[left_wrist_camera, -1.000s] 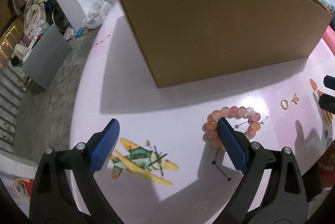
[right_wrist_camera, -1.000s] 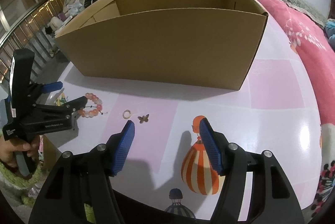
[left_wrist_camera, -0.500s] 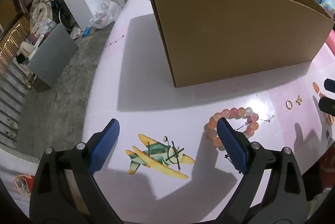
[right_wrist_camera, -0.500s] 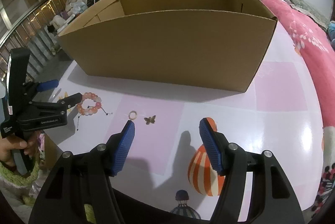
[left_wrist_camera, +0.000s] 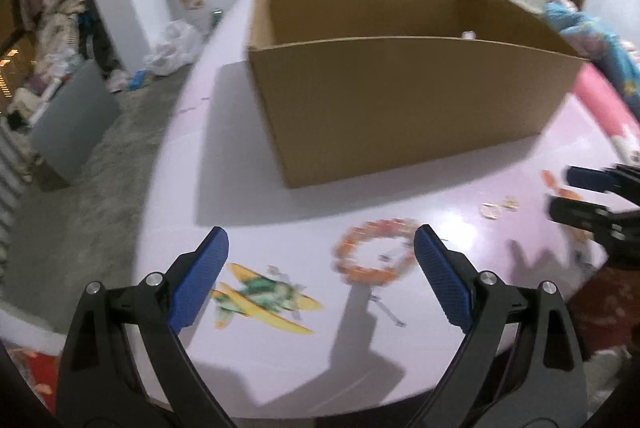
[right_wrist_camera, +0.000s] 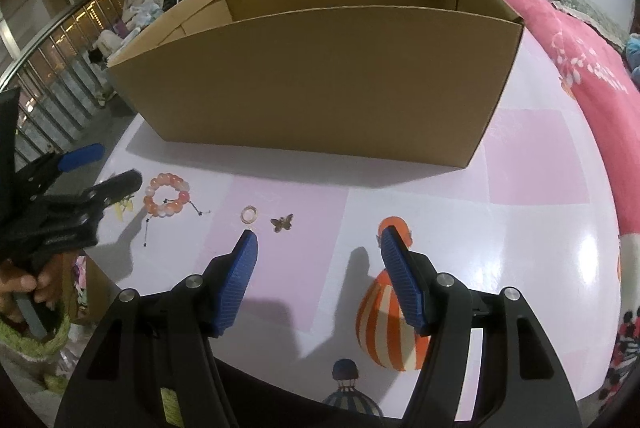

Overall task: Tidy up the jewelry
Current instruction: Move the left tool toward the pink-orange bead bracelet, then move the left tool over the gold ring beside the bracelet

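An orange-and-pink bead bracelet lies on the pink table, in front of the open cardboard box. My left gripper hovers above the table with its jaws open wide; the bracelet sits just inside its right finger, untouched. To the bracelet's right lie a small ring and a butterfly charm. My right gripper stands open over the table, just below the ring and charm, holding nothing.
The pink table bears printed pictures: an aeroplane and a striped balloon. A pink floral blanket lies along the right. The table's left edge drops to a grey floor with clutter. A hand holds the left gripper.
My left gripper drew back and rose, tilting up; the bracelet now shows whole between the fingers instead of behind the right one. The right gripper stayed where it was.
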`<state>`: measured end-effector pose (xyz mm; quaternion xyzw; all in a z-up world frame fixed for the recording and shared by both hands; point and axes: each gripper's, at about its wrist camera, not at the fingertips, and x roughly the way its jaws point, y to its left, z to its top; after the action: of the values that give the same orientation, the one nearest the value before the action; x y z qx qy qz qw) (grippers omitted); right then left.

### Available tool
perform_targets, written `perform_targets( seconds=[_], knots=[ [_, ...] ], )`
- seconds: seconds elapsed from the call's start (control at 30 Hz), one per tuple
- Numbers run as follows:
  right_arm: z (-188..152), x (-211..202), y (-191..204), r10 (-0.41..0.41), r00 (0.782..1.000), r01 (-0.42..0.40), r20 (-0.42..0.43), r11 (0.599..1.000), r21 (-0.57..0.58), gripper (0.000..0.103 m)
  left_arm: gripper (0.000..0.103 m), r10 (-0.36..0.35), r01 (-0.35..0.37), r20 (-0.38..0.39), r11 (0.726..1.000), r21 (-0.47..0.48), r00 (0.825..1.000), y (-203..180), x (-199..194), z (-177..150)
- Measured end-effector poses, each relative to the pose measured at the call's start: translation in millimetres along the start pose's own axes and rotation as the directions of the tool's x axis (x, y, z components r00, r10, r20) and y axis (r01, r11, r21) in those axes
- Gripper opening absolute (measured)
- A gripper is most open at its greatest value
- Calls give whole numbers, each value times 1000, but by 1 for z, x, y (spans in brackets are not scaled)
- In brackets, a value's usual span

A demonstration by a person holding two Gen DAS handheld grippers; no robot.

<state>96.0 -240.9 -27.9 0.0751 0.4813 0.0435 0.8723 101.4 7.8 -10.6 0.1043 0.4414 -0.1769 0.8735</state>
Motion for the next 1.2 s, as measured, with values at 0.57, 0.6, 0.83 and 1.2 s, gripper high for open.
perform_targets(
  seconds=[0.57,0.6,0.83,1.2],
  knots=[
    [-9,8,-29,-66,998,66,-4,995,80,72,90,-138,146,-64,975,165,988,-76,17,-32],
    [-10,8,-32,-75,997,75,-4,993,87,73,90,-132,141,-66,976,168,989,-78,17,-32],
    [-13,8,-40,-138,990,137,10,989,62,80,95,-125,132,-58,981,141,990,-80,24,-28],
    [-16,16,-38,-200,980,200,-1,980,3,96,96,-114,125,-82,983,138,990,-85,28,-20]
  ],
)
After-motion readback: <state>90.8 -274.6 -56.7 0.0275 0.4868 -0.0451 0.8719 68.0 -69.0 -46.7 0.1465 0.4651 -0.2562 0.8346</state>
